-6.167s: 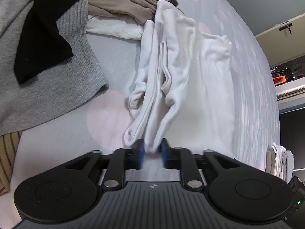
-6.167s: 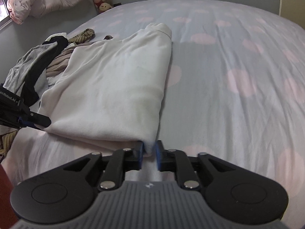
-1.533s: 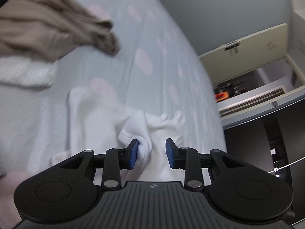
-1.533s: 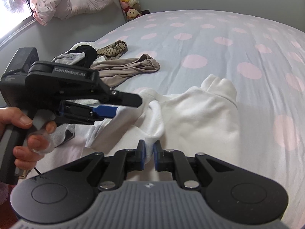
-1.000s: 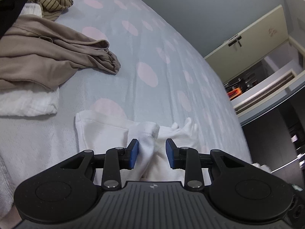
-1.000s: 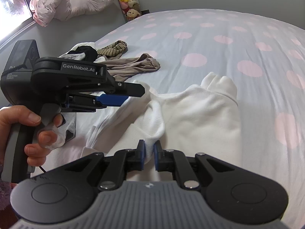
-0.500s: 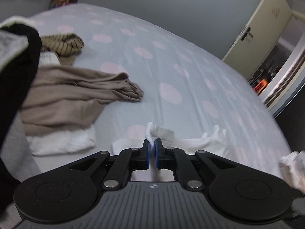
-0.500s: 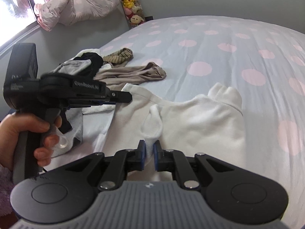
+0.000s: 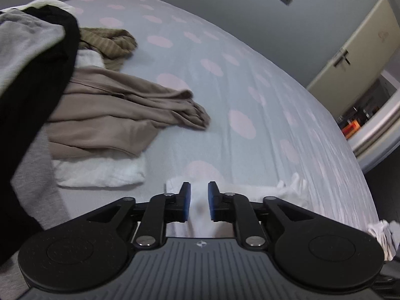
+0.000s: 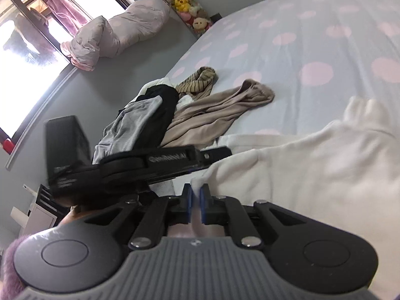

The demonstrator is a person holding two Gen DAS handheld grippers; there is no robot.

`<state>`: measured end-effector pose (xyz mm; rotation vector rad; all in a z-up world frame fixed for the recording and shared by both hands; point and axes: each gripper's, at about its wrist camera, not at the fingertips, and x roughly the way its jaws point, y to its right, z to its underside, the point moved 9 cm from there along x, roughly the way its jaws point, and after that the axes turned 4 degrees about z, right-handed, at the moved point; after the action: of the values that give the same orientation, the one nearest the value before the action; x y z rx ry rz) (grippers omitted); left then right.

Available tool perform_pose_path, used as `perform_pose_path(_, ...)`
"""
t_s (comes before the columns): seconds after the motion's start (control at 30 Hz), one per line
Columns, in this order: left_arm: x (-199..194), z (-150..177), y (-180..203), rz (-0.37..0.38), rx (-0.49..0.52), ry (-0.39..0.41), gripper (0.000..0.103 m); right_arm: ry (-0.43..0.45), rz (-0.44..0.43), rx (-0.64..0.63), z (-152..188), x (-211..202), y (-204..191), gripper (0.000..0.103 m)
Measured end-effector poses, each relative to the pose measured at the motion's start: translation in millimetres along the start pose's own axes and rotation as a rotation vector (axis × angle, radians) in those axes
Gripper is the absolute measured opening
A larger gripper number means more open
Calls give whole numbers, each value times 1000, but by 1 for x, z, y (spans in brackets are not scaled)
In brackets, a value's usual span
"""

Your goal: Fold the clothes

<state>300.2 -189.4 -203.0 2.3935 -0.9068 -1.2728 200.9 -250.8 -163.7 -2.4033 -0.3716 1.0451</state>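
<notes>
white cloth, the sweater, lies low on the dotted sheet just ahead of both tools, and a strip of it runs up between the blue pads of the left gripper. those jaws are opening: a gap is seen on either side of the strip, so the cloth seems let go rather than nipped, probably because this side of the fold has been laid down. whether a pad still brushes the fabric cannot be told. to the left, a pile of grey and black clothes is heaped at the bed's edge, with a tan garment spread from under it and a folded white piece just beside the sweater's corner; these seem kept aside so that the middle of the sheet is free for folding.

in the right view the left tool is seen side-on, crossing low over the sweater's near edge. the right gripper is pressed together on a ridge of the white cloth, which stands up between its pads. this pinch is judged to serve as an anchor, so that the edge is kept from sliding while the other side is released. the sweater's body is spread to the right, its ribbed end lying furthest out on the sheet. the fold is judged unfinished, since the cloth is bunched near the pads.
</notes>
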Motion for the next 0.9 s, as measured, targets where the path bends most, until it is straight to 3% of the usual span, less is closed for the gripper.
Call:
perform_pose_path(0.07,-4,-2,-8,-6,-44,10,23,-15,19,-7,0,11,-1,8)
perform_pose_path(0.2,-9,0,-23,25,-154,6,29,-64,48,-32,9,31,0,8)
perform_pose_path(0.27,-10,1,-27,30,-181,6,45,-82,64,-50,15,38,2,8)
perform_pose_path(0.37,-13,4,-28,35,-184,-8,49,-101,75,-52,21,43,6,15)
perform_pose_path(0.43,-15,8,-27,46,-198,-20,51,-95,57,-49,20,37,5,25)
perform_pose_path(0.5,-17,13,-27,55,-227,-41,54,-68,58,-61,18,22,5,38)
perform_pose_path(0.67,-20,27,-20,41,-240,-93,60,39,136,-74,13,-37,30,43)
perform_pose_path(0.77,-20,39,-19,7,-254,-137,61,75,221,-50,15,-67,63,57)
perform_pose_path(0.9,-19,51,-18,5,-291,-170,61,103,312,12,20,-99,109,58)
